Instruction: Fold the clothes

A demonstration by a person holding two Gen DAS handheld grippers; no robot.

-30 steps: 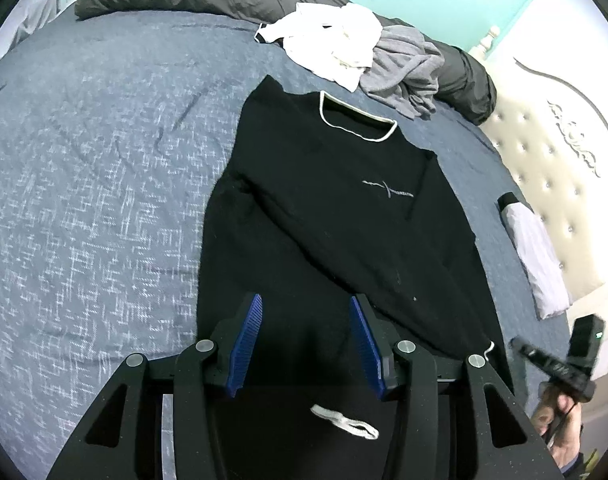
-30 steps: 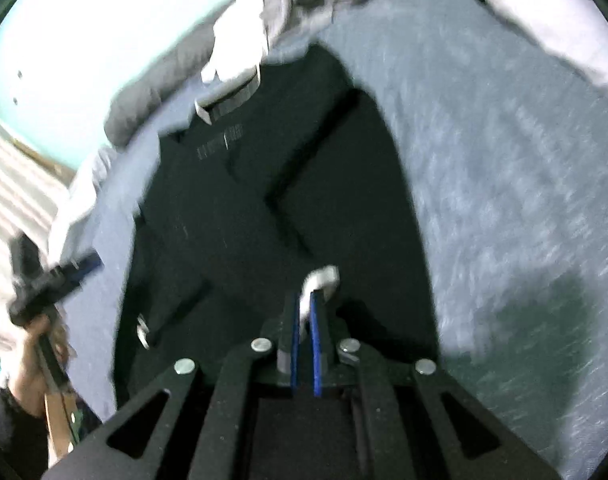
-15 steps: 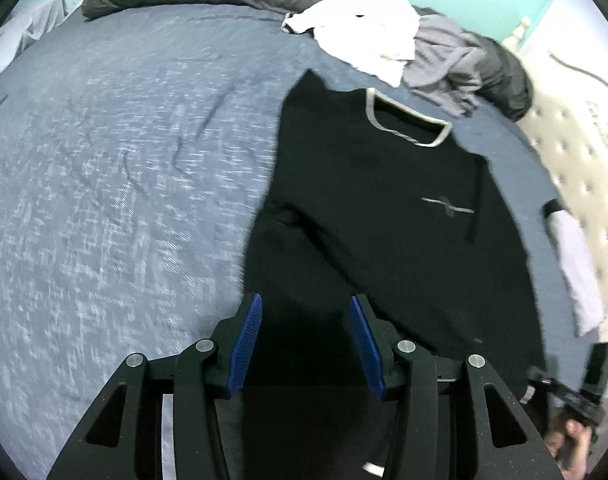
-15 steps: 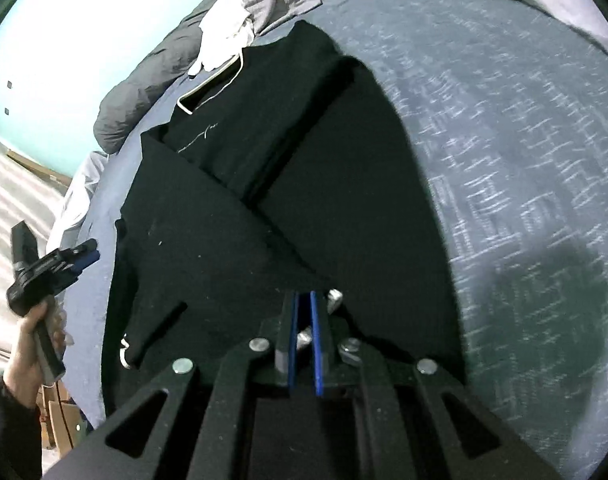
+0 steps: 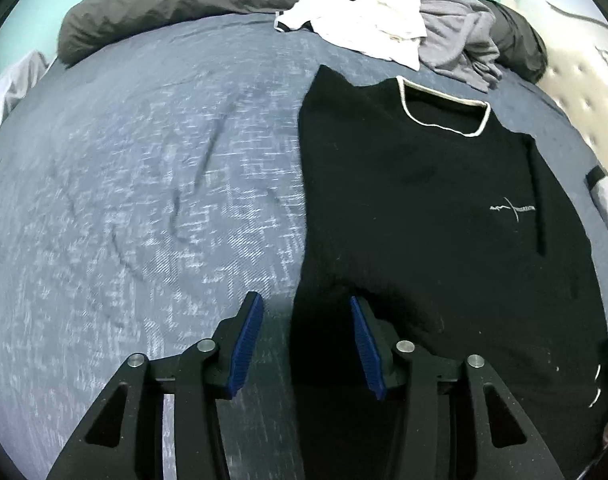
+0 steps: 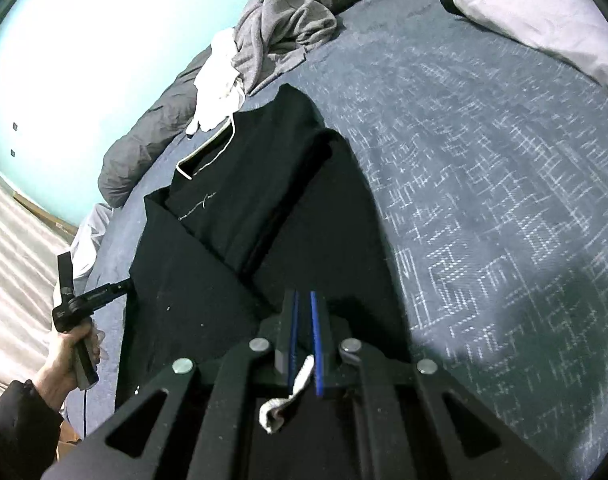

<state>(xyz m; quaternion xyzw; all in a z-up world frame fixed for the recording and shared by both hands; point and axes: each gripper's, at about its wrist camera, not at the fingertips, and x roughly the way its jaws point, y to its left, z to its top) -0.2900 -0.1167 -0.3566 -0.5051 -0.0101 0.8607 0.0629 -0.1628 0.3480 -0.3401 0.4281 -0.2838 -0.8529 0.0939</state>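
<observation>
Right gripper (image 6: 304, 312) clamping black sweater (image 5: 443, 216) cuff (white-trimmed), left gripper (image 5: 305, 312) spread

We lose the black sweater (image 5: 423, 208) hem behind the left gripper (image 5: 305, 340); bedspread (image 5: 124, 220) left of the sweater blurs; pillow (image 6: 543, 20) is cut off.

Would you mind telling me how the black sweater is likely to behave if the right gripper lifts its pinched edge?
The black sweater lies in soft folds, so it will probably drape limply. With the right gripper pinching only one edge, the rest would likely trail and drag across the textured bedspread rather than slide freely.
</observation>
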